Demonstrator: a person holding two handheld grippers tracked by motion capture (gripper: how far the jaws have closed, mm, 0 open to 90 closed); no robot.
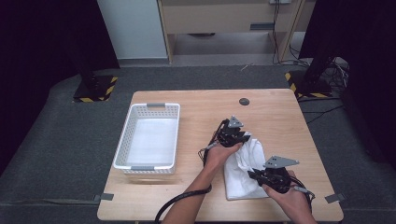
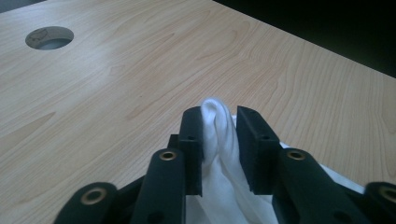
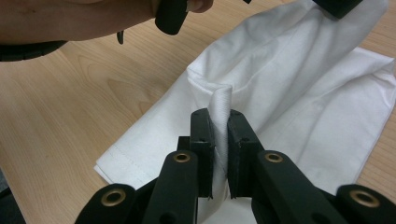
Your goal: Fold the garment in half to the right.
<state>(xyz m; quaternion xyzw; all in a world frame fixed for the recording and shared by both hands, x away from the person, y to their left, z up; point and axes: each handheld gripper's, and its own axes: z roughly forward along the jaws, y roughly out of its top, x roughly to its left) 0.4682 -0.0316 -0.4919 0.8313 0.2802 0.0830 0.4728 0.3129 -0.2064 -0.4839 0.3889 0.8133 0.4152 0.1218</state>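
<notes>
At the left of the table (image 1: 140, 198) stood the white basket (image 1: 122, 140), which I recorded as holding nothing; its perforated walls and pale floor were plainly visible from the high view, and it sat well apart from the work. To the right of it, on the right half of the tabletop, lay the white cloth (image 1: 240, 179), partly folded and still rumpled, with a small round hole (image 1: 244, 101) in the wood beyond it. I had the left gripper (image 1: 233, 135) at the cloth's far edge; in the left gripper view its jaws stood a little apart with a raised fold of the cloth (image 2: 215, 135) between them, one pad against the fabric and a visible gap on the other side, so I judged that grip to be loosened rather than firm (the fold stood up on its own). Farther right and nearer to me, the right gripper (image 1: 266, 173) was at the cloth's near edge, and in the right gripper view its jaws were pressed together on a thin upright pleat of the cloth (image 3: 221, 119), pinching it squarely. My assessment: the fold was being laid down on the table and was nearly set, the far corner about to be let go. Smoothing the cloth, any further folding, and moving it into the basket all remained undone.
</notes>
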